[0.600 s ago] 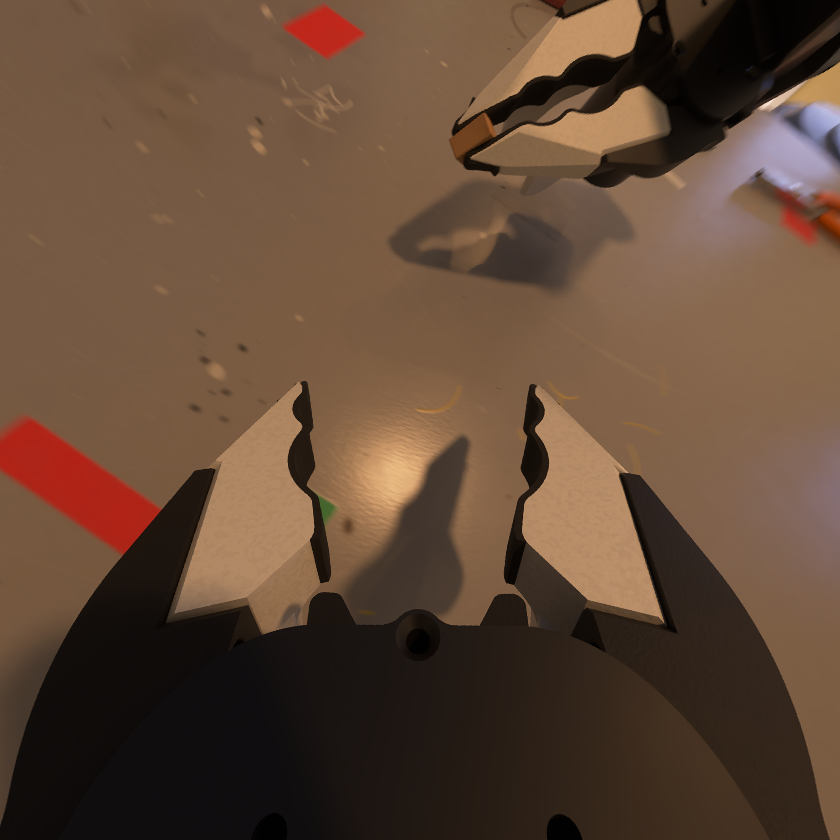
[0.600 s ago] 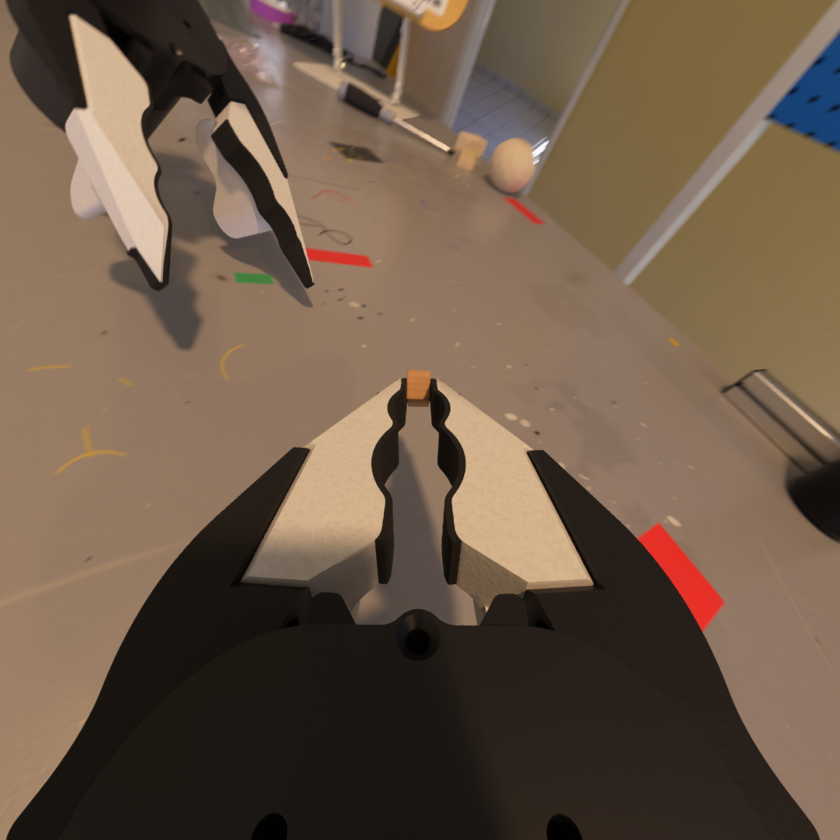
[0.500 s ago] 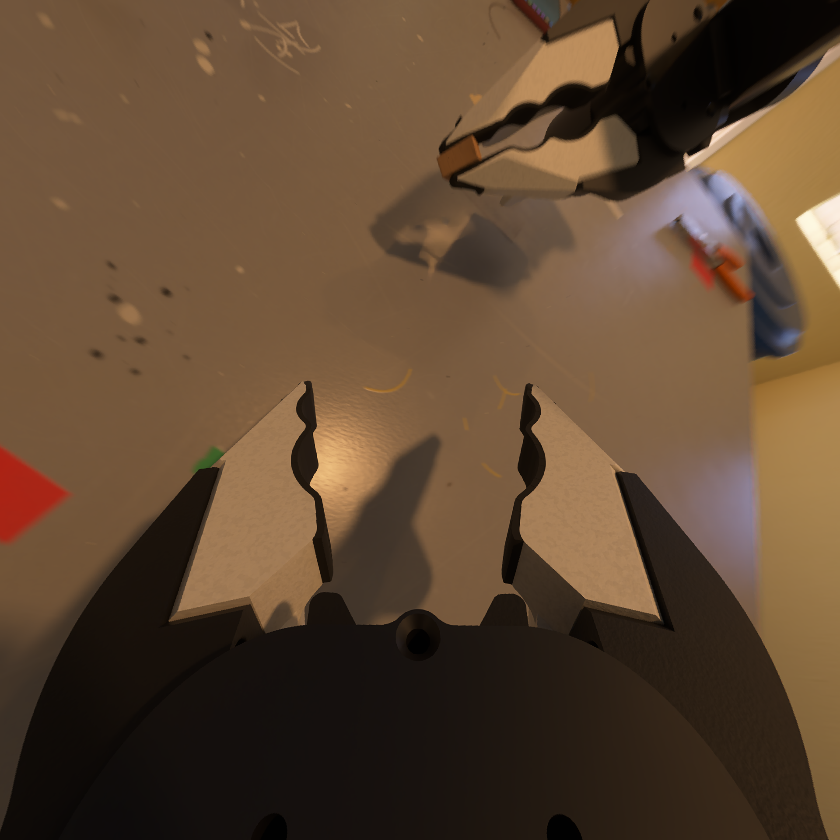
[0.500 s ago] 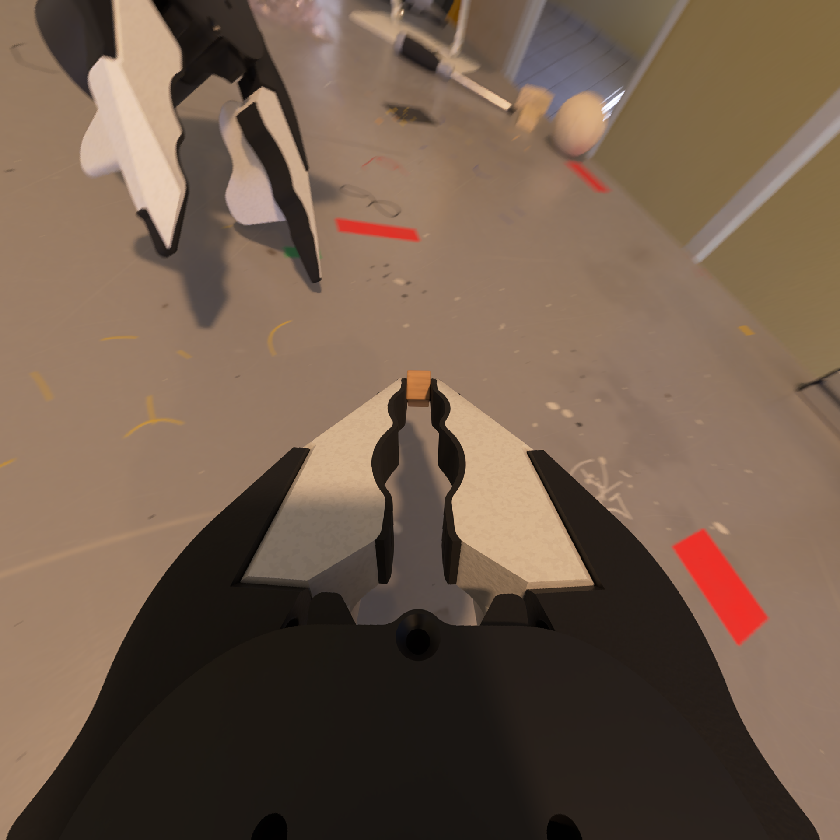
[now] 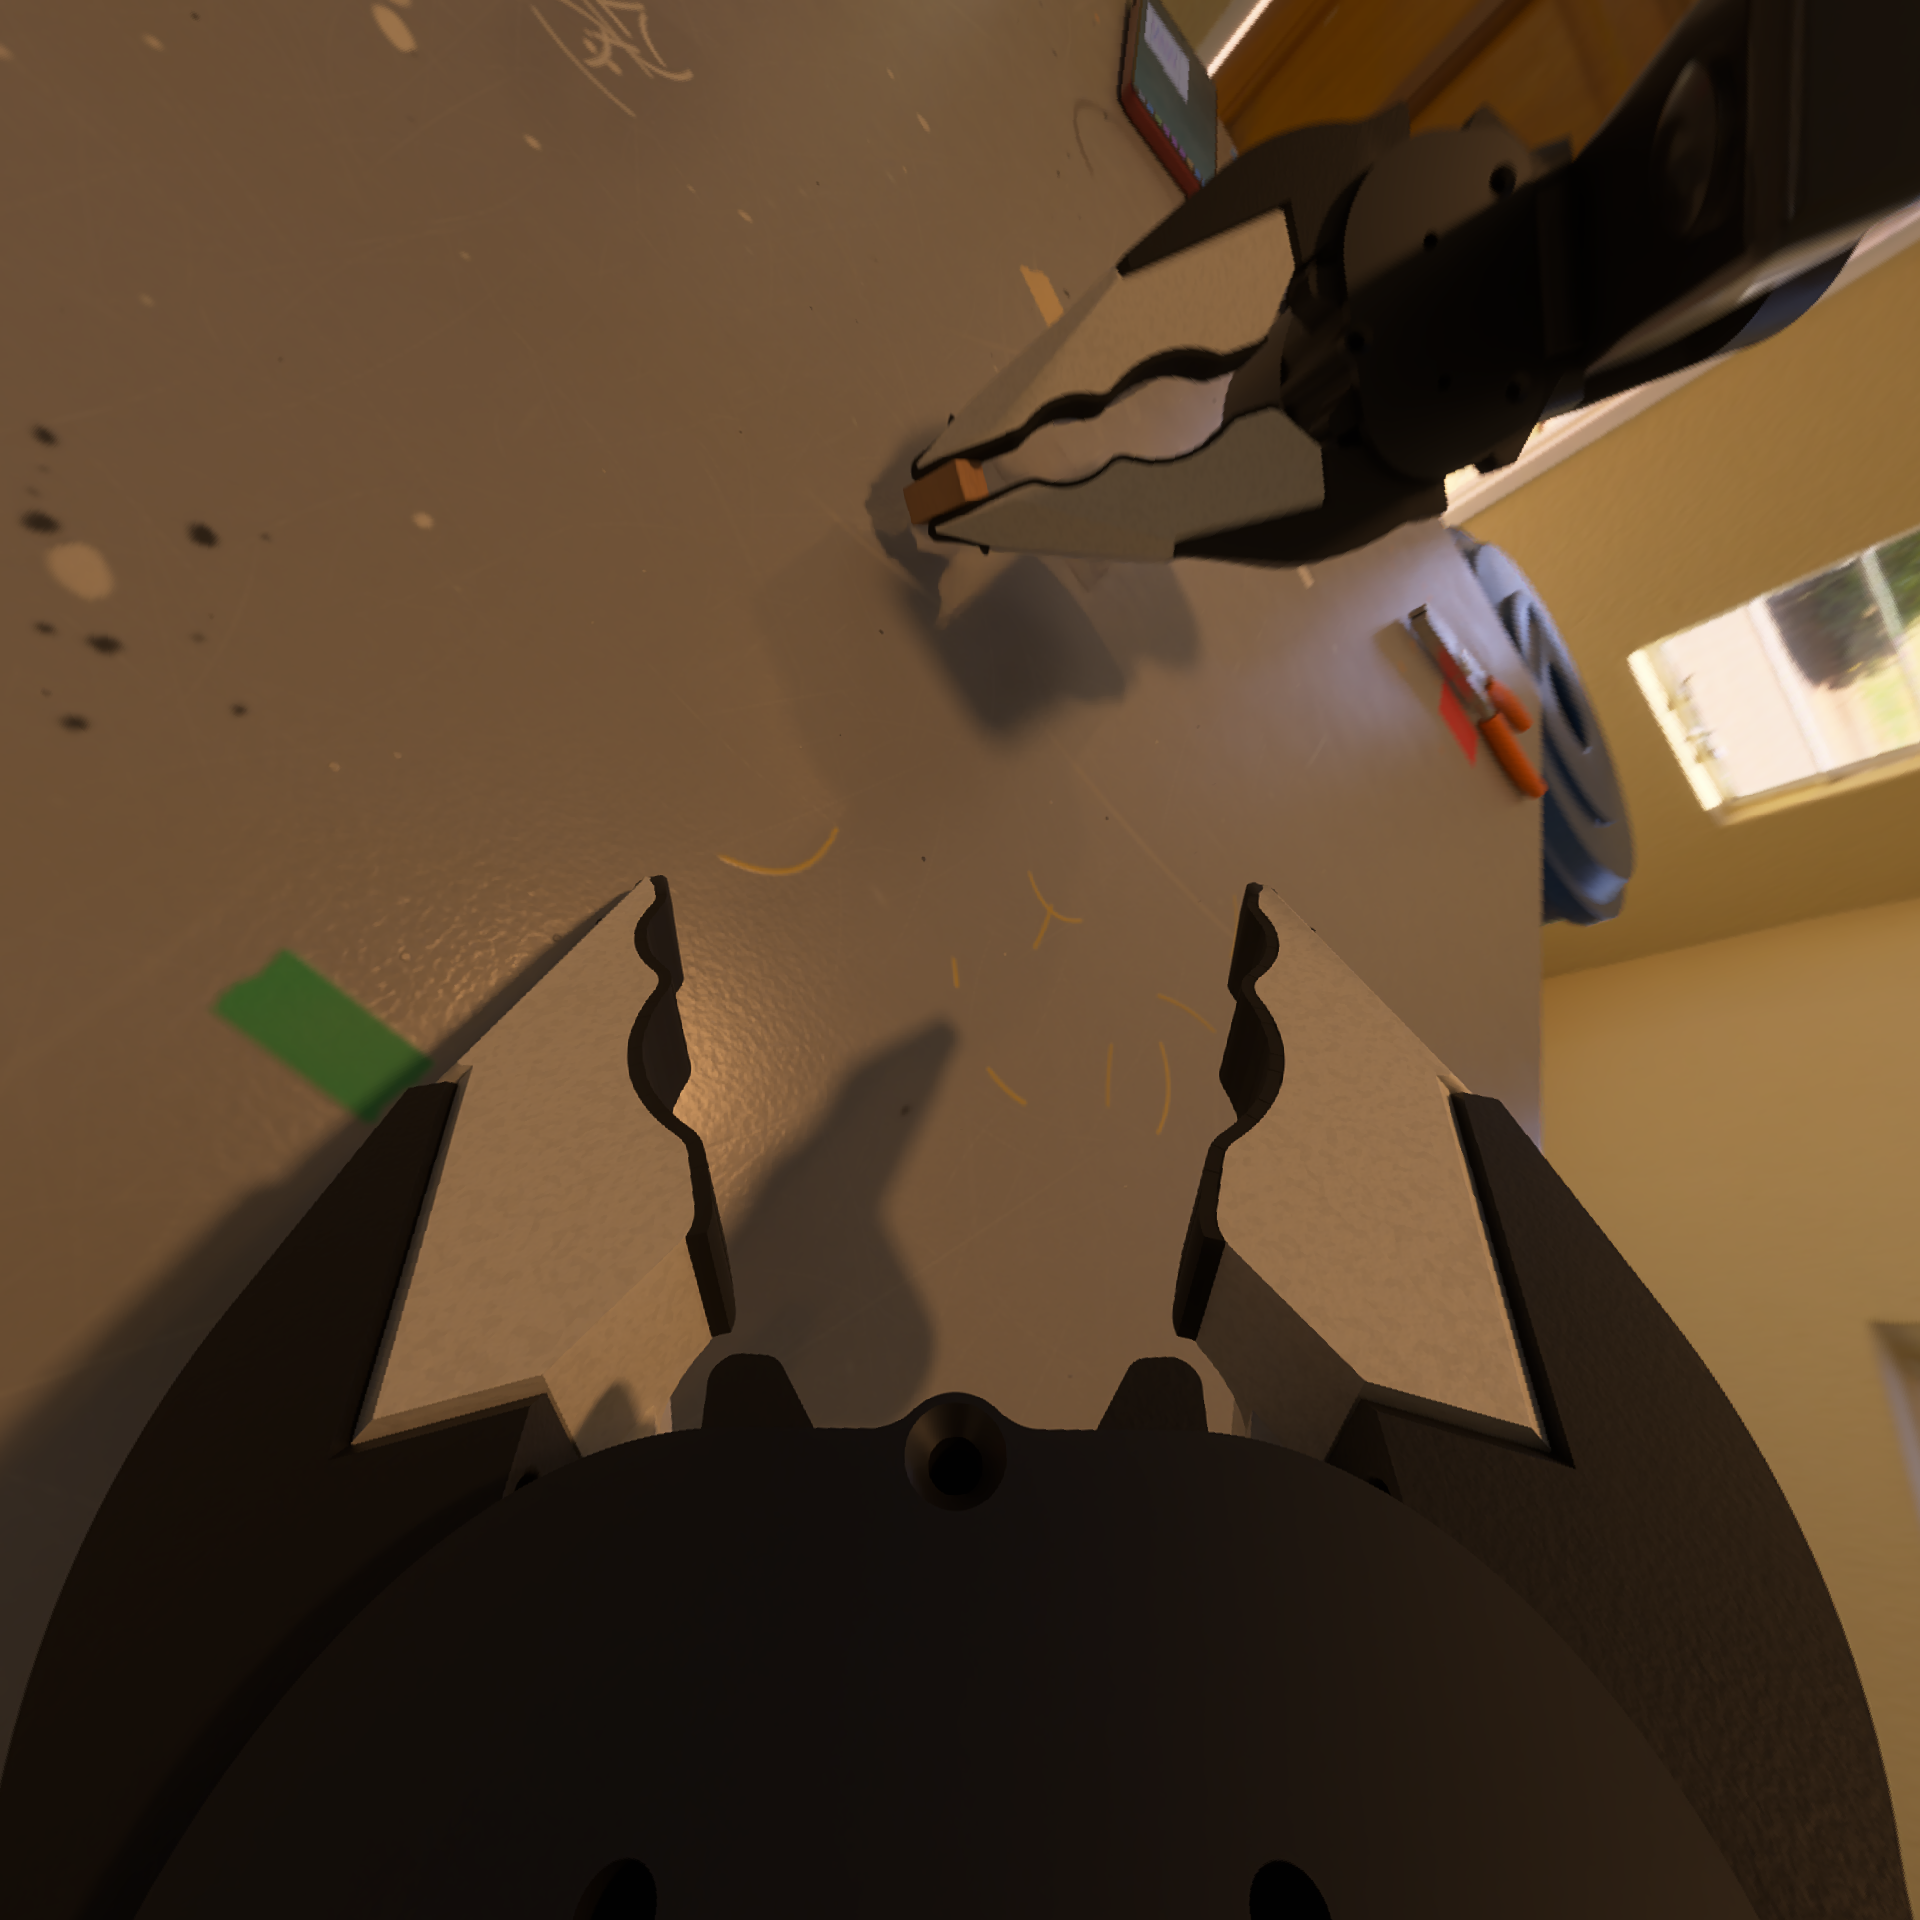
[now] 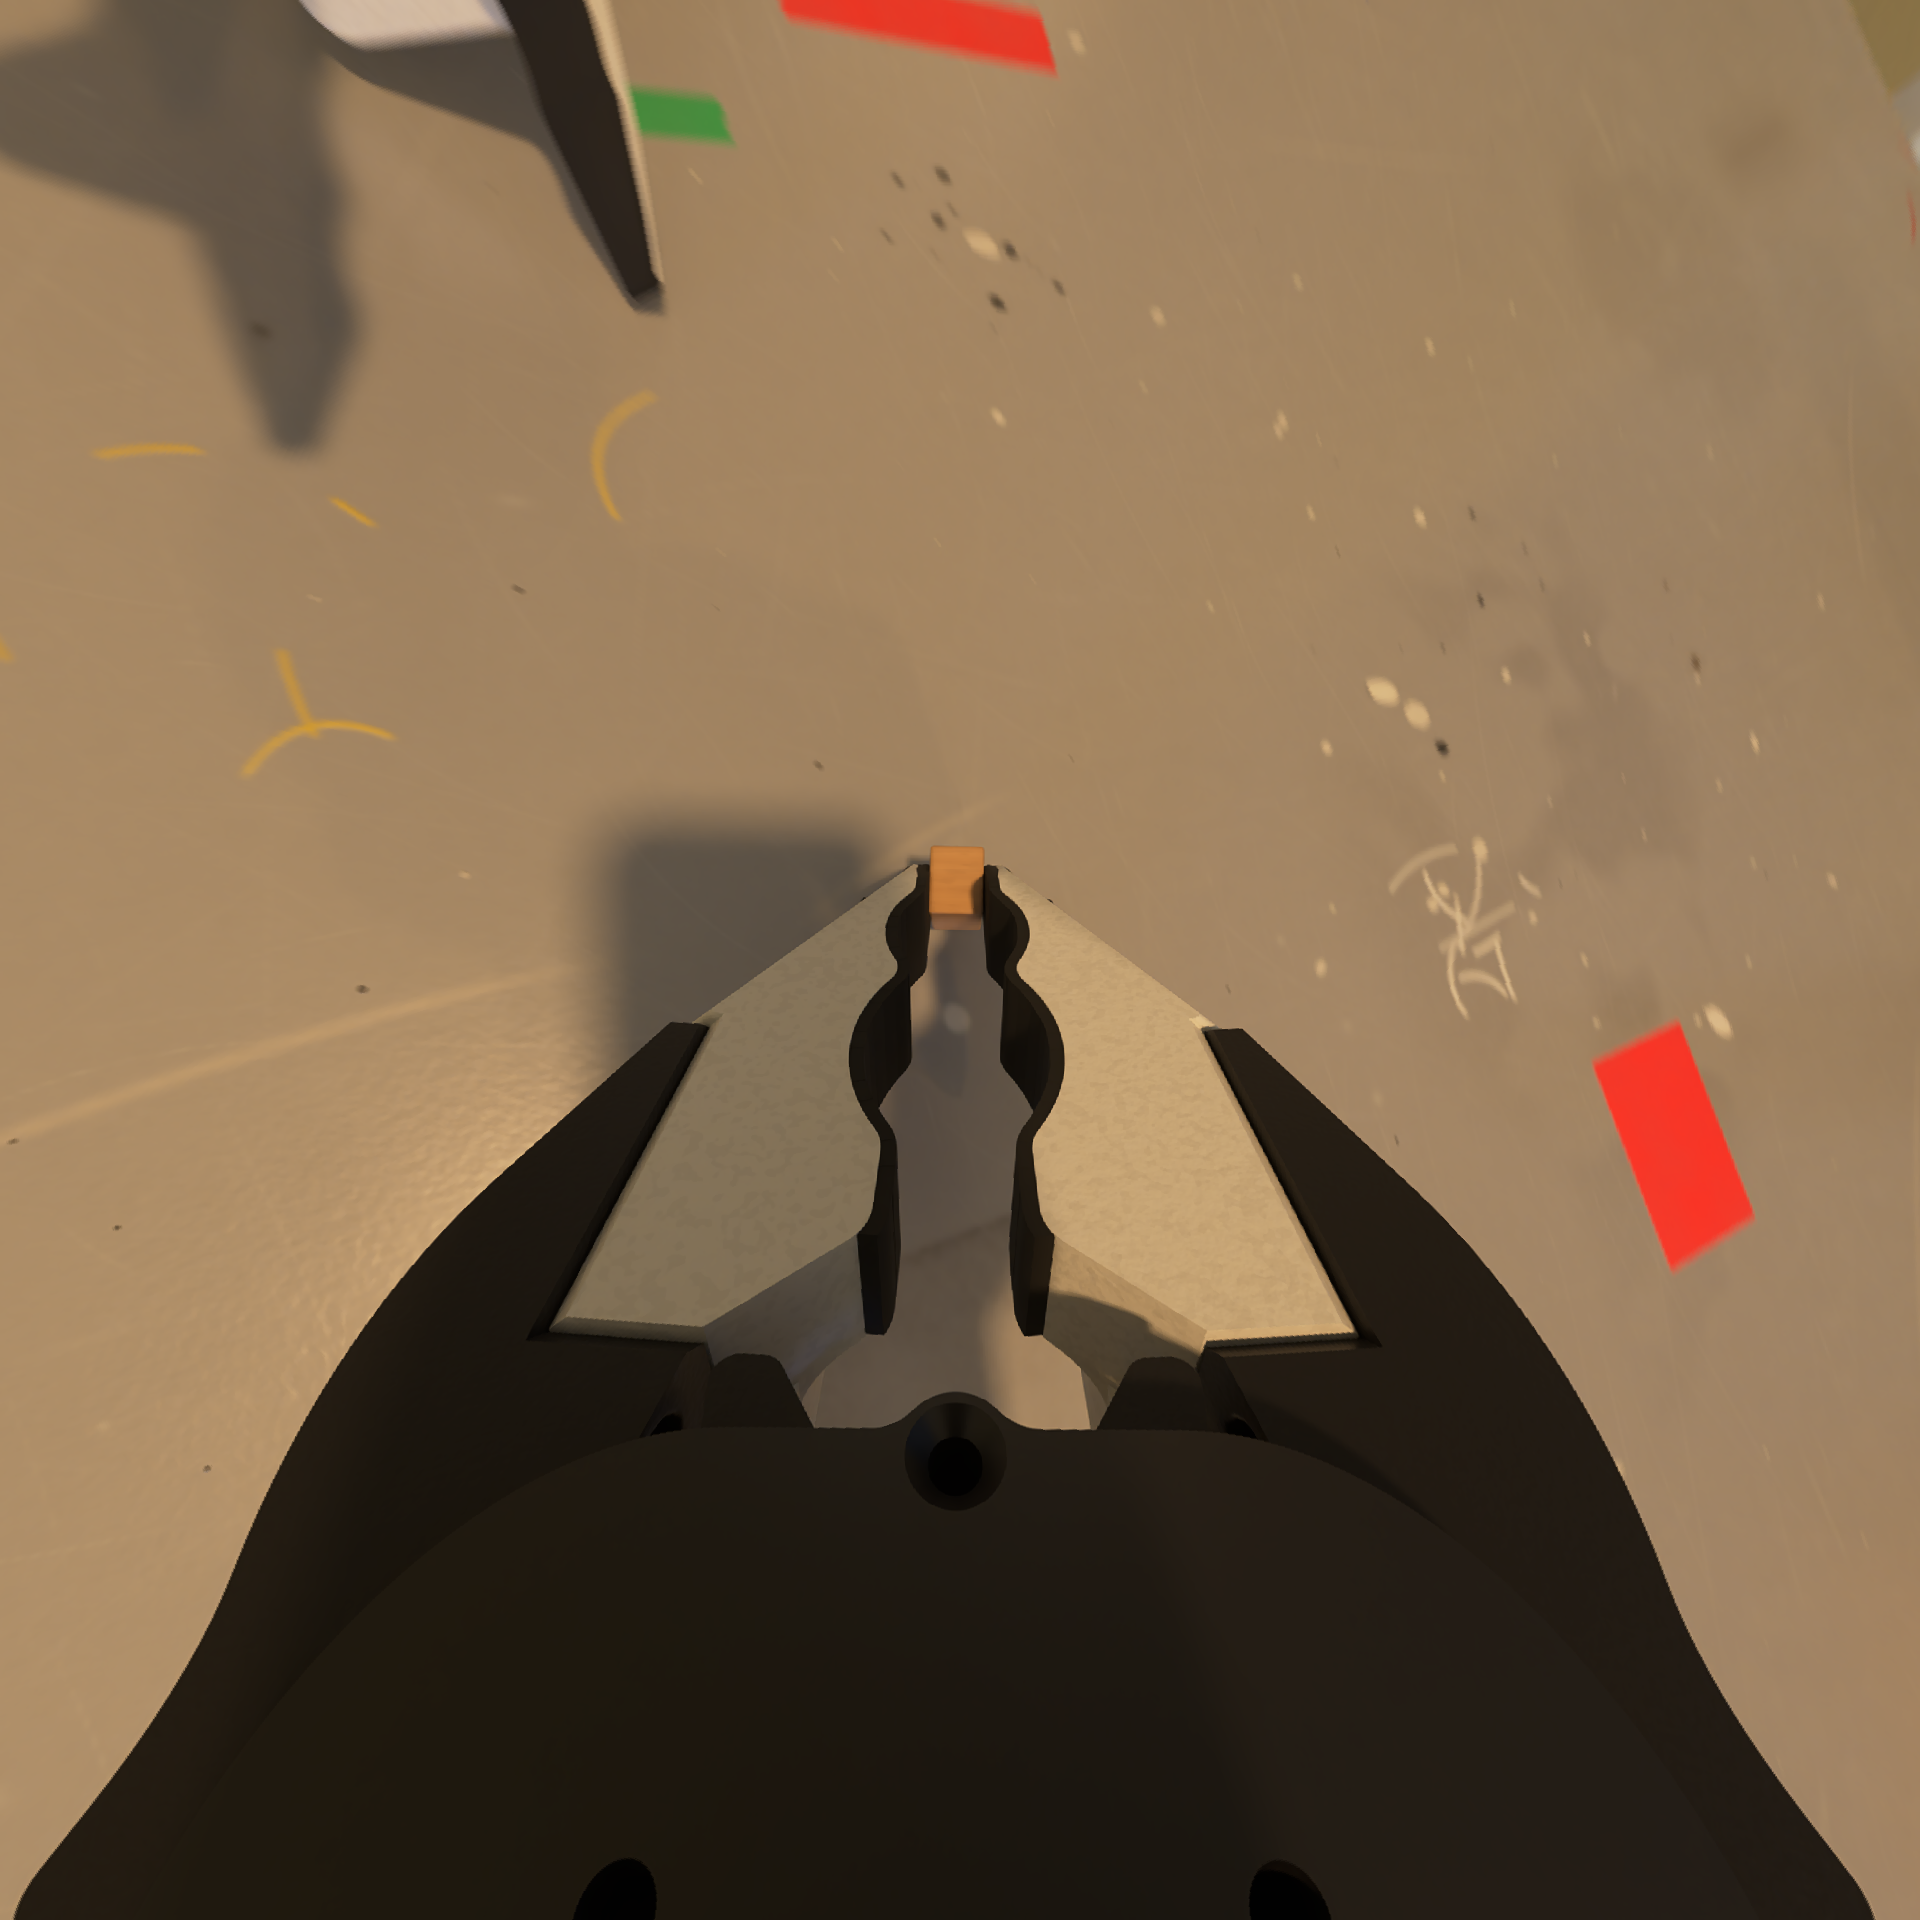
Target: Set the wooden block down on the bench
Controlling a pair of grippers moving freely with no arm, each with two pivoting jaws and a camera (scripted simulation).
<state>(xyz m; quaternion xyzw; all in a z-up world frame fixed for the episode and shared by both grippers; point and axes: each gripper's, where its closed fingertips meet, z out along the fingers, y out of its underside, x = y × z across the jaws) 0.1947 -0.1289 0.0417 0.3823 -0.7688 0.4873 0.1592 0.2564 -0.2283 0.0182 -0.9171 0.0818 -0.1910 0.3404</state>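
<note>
One block (image 6: 956, 883), small and orange-brown, sits pinched between the very tips of the right gripper (image 6: 957, 871), whose two fingers are clenched on it. In the left wrist view the same block (image 5: 943, 490) pokes out past the tips of that gripper (image 5: 940, 497), low over the bench (image 5: 416, 416), with its shadow directly beneath; whether the block touches the surface cannot be told.

The left gripper (image 5: 951, 883) stands apart from it, its two fingers spread wide with nothing between them, over bare bench and a few thin yellow curls. One of its fingers (image 6: 592, 135) shows at the top of the right wrist view.

Tape on the bench: one green strip (image 5: 317, 1031) just beside the left gripper's left finger, seen also in the right view (image 6: 681, 114); two red strips in the right view, one at the top edge (image 6: 925, 31) and one off to the right (image 6: 1673, 1143).

Farther out, near the bench's edge, lies one pair of pliers (image 5: 1486, 701) with orange handles, and one red-framed flat device (image 5: 1169, 88) lies beyond the right gripper. One window (image 5: 1797, 675) is set in the yellow wall.
</note>
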